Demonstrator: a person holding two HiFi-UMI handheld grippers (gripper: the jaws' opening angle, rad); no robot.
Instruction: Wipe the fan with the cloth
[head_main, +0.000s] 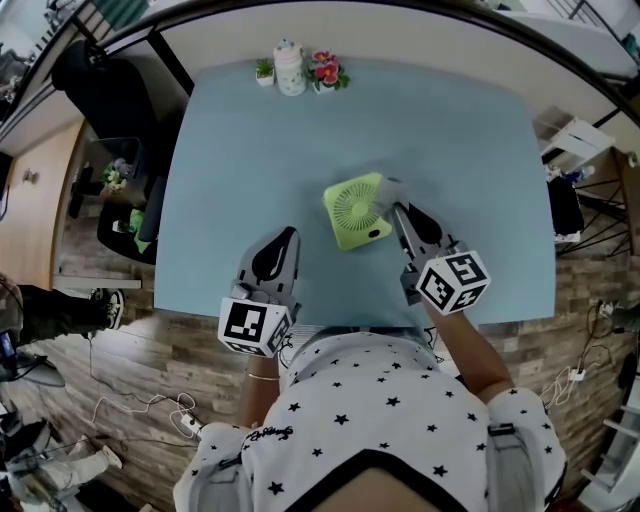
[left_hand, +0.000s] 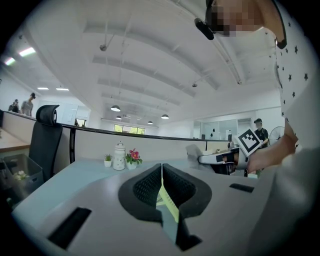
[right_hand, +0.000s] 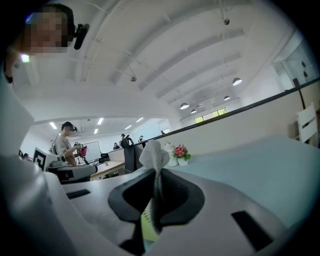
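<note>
My right gripper (head_main: 399, 209) is clamped on the grey cloth (head_main: 390, 191), which rests at the far right corner of the green fan (head_main: 355, 210). The fan lies flat, grille up, on the blue table (head_main: 250, 150), just left of my right fingertips, so I judge the wipe should sweep leftward. Of my 2 grippers, the left gripper (head_main: 289, 235) is farther away, its jaws together on nothing.

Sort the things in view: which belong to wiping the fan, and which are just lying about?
In the job: fan; cloth, pinched in the right gripper; left gripper, shut and empty.

Lying about: jar, small plant and flower pot at the table's far edge.
</note>
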